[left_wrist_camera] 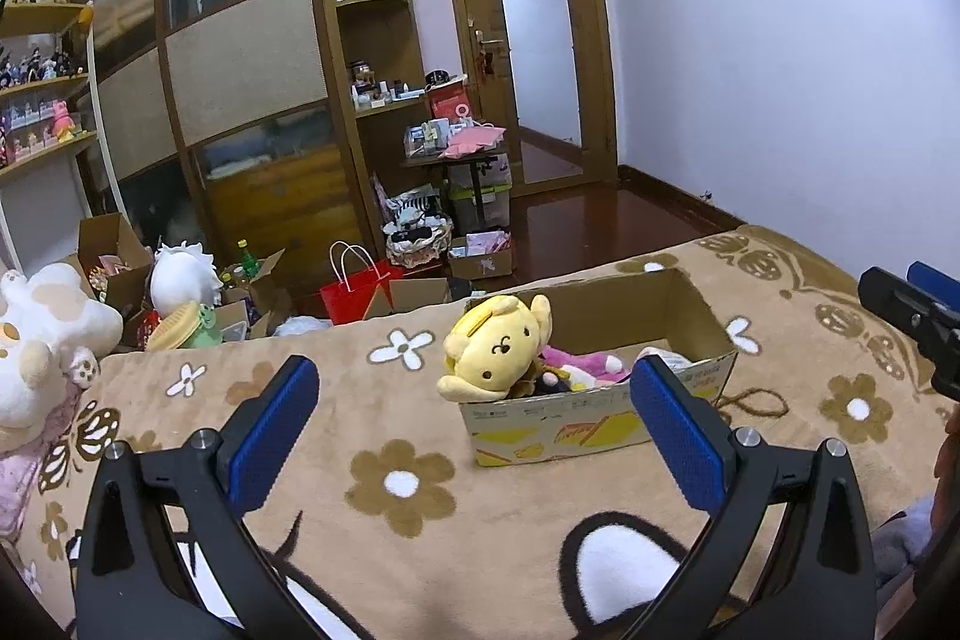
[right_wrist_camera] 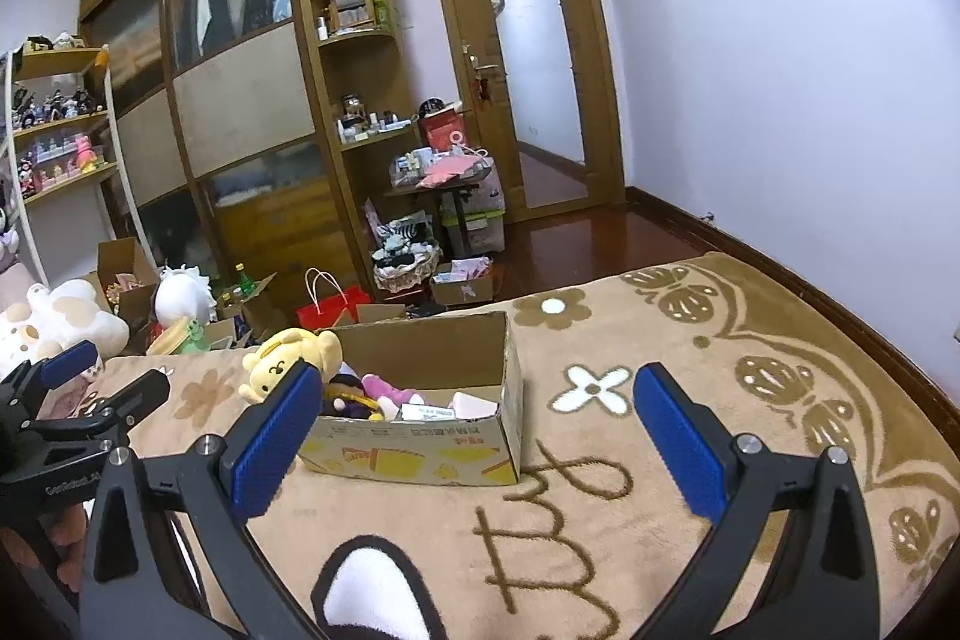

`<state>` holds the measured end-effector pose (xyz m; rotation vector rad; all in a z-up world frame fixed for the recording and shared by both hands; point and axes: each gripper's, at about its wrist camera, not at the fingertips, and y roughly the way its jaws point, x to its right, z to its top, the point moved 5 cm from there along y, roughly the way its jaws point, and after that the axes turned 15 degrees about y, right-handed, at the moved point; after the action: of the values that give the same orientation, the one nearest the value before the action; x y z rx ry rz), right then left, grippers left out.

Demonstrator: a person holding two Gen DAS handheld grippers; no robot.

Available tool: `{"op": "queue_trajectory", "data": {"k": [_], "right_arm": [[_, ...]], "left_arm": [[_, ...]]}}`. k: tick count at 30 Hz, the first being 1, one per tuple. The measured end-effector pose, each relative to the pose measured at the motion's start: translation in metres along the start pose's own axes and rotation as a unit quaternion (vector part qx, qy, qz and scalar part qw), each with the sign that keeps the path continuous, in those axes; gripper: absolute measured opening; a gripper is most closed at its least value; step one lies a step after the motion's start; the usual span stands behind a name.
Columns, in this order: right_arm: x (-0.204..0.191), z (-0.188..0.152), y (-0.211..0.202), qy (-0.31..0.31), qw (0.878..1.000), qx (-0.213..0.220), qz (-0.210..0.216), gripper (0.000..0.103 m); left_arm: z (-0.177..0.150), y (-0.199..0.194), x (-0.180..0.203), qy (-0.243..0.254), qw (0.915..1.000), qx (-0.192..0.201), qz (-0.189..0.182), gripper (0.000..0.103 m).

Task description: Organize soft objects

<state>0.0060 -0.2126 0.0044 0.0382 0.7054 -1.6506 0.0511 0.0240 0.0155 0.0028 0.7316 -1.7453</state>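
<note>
Both grippers are hovering empty above the bed: the left gripper (left_wrist_camera: pixel 474 394) and the right gripper (right_wrist_camera: pixel 480 400) are each showing their blue pads spread wide apart, gripping nothing. Between and beyond them, a cardboard box (right_wrist_camera: pixel 420 451) is sitting on the brown flowered blanket (left_wrist_camera: pixel 384 484), and a yellow plush dog (left_wrist_camera: pixel 495 346) is perching at the box's left end, leaning over the rim. Beside it inside the box, a pink plush (left_wrist_camera: pixel 579 364) and a dark plush (right_wrist_camera: pixel 348 397) are lying among pale items too small to identify. The yellow plush dog is probably light and squashy, so it should be yielding under the pads rather than slipping; its rounded head is offering the fullest place to pinch, while the floppy ears would likely be pulling free. Farther out, a large white plush (left_wrist_camera: pixel 42 340) is resting at the blanket's left edge, and open boxes and a red bag (left_wrist_camera: pixel 354 292) are crowding the floor before the wardrobe (left_wrist_camera: pixel 240 70).
</note>
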Motion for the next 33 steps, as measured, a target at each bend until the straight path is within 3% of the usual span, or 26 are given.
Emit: {"op": "queue_trajectory", "data": {"k": [33], "right_arm": [[0.0, -0.016, 0.017, -0.019, 1.0, -0.015, -0.02, 0.103]], "left_arm": [[-0.004, 0.016, 0.012, 0.014, 0.9997, -0.019, -0.005, 0.103]]}}
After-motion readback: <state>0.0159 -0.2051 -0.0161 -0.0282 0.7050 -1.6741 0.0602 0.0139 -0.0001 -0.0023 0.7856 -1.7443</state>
